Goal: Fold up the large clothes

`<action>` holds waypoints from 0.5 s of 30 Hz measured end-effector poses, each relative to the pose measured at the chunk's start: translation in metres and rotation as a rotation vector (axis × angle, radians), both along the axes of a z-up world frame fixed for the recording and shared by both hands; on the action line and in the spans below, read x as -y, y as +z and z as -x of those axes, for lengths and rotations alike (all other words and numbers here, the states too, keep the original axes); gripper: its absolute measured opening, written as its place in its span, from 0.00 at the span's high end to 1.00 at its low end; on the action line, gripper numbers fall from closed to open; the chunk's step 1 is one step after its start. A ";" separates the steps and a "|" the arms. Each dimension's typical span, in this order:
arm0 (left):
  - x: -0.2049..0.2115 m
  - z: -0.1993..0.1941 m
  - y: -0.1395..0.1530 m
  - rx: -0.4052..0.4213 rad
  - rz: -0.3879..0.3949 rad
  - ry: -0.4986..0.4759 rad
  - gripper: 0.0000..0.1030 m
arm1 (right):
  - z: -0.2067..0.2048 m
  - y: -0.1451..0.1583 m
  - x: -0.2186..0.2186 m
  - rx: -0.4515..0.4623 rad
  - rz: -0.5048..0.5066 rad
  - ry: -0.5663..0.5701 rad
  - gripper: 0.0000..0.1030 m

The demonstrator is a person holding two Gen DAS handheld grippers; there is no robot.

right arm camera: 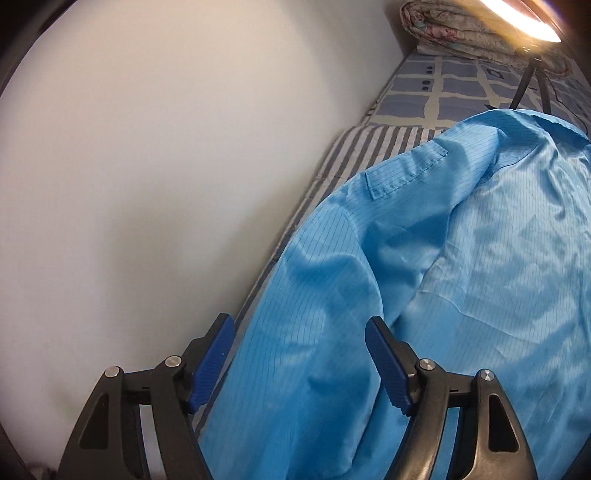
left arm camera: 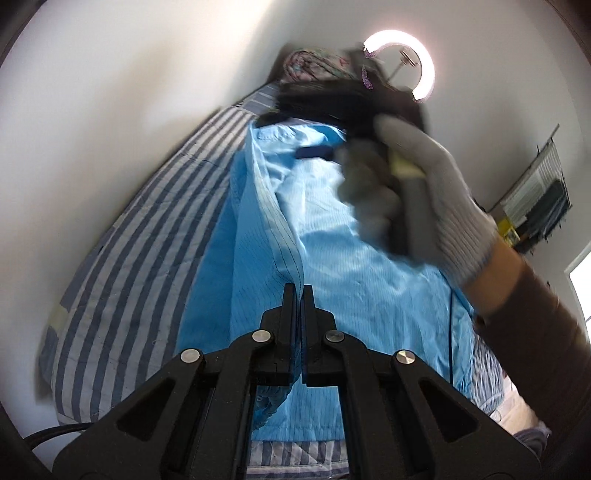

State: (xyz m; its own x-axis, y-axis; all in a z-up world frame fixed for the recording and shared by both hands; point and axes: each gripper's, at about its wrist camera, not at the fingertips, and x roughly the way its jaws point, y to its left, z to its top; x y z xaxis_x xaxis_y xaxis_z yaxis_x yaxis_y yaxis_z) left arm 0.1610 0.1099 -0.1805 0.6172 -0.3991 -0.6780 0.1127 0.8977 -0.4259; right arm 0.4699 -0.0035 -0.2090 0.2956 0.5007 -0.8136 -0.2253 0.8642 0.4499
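A large light-blue pinstriped garment [left arm camera: 351, 266] lies spread along a striped bed. My left gripper [left arm camera: 299, 291] is shut on a raised fold of its edge, and blue cloth shows in the slit between the fingers. My right gripper [right arm camera: 301, 332] hovers open over the garment [right arm camera: 443, 277] near the wall-side sleeve, its blue pads [right arm camera: 388, 363] wide apart with nothing pinched between them. In the left wrist view a grey-gloved hand [left arm camera: 436, 192] holds that gripper above the garment's collar end, blurred, with one blue pad [left arm camera: 314, 152] showing.
The blue-and-white striped sheet [left arm camera: 129, 258] runs along a pale wall [right arm camera: 147, 184]. At the bed's far end are a folded floral quilt [right arm camera: 461, 26], a lit ring light [left arm camera: 402, 66] and its tripod legs [right arm camera: 532, 85]. A brown sleeve [left arm camera: 535, 332] crosses the right side.
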 end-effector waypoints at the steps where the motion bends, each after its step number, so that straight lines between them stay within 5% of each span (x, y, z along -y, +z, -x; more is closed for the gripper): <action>1: 0.004 0.001 0.000 0.004 -0.010 -0.014 1.00 | -0.002 -0.001 -0.005 -0.007 0.016 0.004 0.27; 4: 0.016 0.007 0.001 0.019 -0.038 -0.056 1.00 | -0.007 -0.010 -0.021 -0.025 0.085 0.023 0.40; 6: 0.022 0.010 0.001 0.022 -0.045 -0.076 1.00 | -0.009 -0.018 -0.023 -0.054 0.102 0.033 0.74; 9: 0.027 0.014 0.000 0.020 -0.048 -0.094 1.00 | -0.006 -0.021 -0.018 -0.060 0.104 0.025 0.99; 15: 0.033 0.020 -0.001 0.021 -0.056 -0.133 1.00 | 0.015 -0.008 0.028 -0.029 0.006 -0.037 1.00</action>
State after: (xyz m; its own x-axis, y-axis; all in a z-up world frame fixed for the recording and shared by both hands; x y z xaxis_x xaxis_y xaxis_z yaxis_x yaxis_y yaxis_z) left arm 0.1410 0.0765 -0.1818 0.5757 -0.4404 -0.6890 0.2403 0.8965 -0.3722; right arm 0.4547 -0.0318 -0.2166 0.2900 0.4848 -0.8251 -0.1795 0.8745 0.4507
